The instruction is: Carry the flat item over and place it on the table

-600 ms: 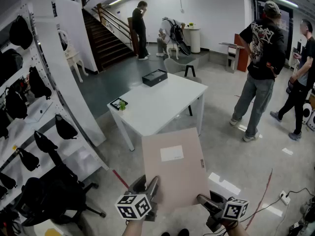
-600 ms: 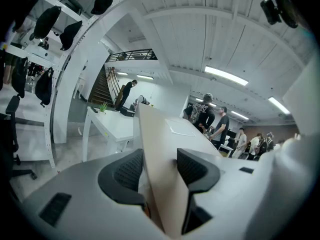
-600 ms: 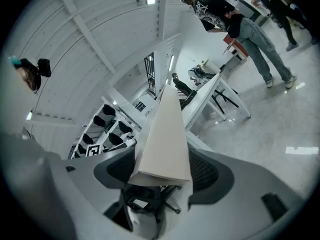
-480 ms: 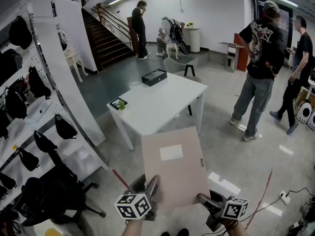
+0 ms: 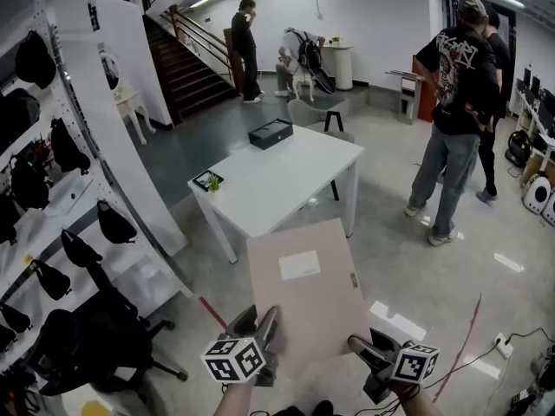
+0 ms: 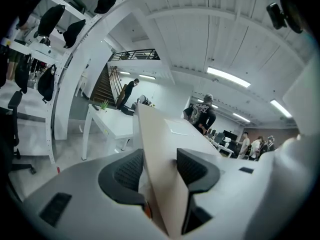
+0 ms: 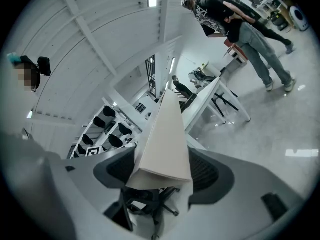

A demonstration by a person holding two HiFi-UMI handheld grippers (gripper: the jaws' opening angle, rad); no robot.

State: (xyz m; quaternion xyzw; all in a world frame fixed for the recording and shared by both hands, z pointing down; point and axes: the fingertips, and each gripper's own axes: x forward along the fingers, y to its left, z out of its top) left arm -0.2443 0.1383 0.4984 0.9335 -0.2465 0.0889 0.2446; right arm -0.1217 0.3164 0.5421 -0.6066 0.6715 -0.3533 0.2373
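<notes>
A flat beige cardboard envelope with a white label is held level in front of me, above the floor. My left gripper is shut on its near left corner and my right gripper on its near right corner. In the left gripper view the envelope runs edge-on between both pads of the left gripper. In the right gripper view the envelope's edge sits between the pads of the right gripper. The white table stands just beyond the envelope's far edge.
On the table lie a black box at the far end and a small plant at the left edge. Two people stand at the right. Shelves of black bags and a black chair fill the left.
The envelope and both grippers have barely shifted. The person at the far right has walked left, behind the person in the printed black shirt.
</notes>
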